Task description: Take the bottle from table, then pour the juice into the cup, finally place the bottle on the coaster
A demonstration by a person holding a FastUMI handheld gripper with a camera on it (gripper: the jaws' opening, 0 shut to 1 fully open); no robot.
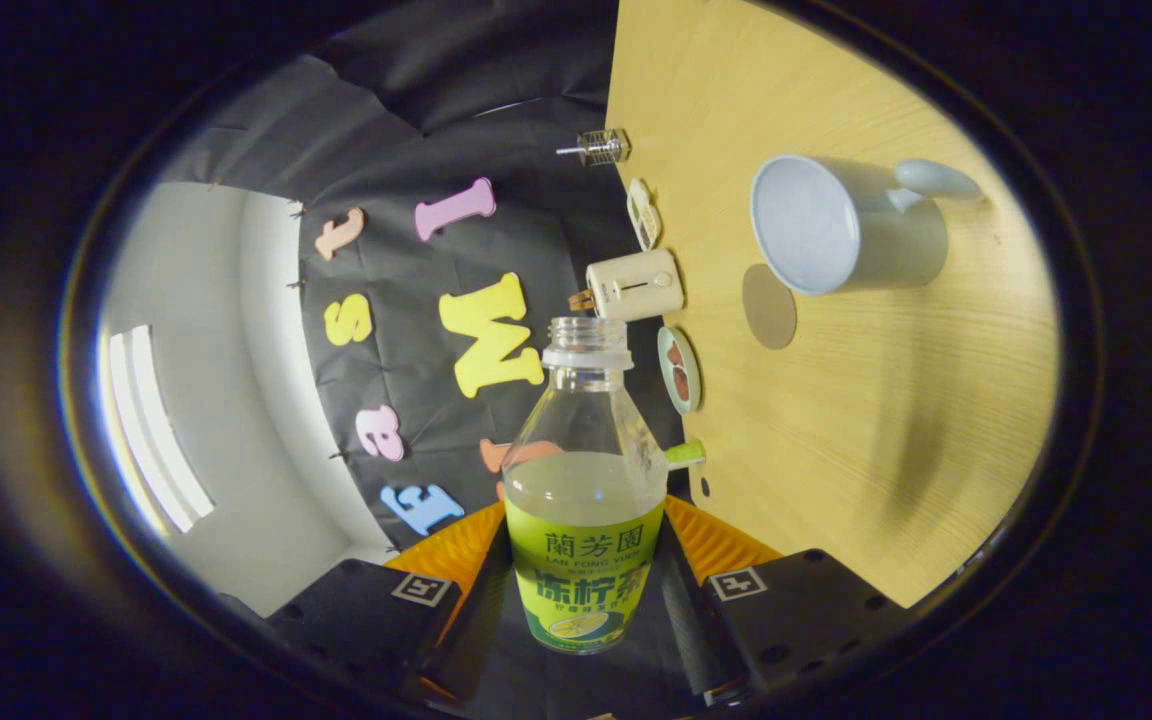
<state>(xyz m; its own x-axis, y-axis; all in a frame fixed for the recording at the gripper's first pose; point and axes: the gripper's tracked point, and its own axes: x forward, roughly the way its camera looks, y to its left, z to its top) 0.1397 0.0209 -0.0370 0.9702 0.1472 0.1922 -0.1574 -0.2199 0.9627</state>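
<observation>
I have the bottle (584, 500) held between the jaws (584, 590), which are closed onto its labelled lower body from both sides, one finger pressing on each flank. Its cap is off, the neck is open, and pale yellowish juice fills it to about the top of the label. The bottle's base is cut off from me, hidden down between the fingers. The whole view is rolled sideways, so the wooden surface (866, 420) stands like a wall to one side of the bottle. On it, beyond the bottle's neck, the pale cup (841, 225) shows its open mouth toward me, handle on the far side; I cannot make out anything inside it. The round brown coaster (769, 306) lies flat just beside the cup's rim, bare. Along the surface's far edge sit a small cream toaster (634, 285), two little plates (679, 369) with something I cannot identify, and a clear object too small to name.
</observation>
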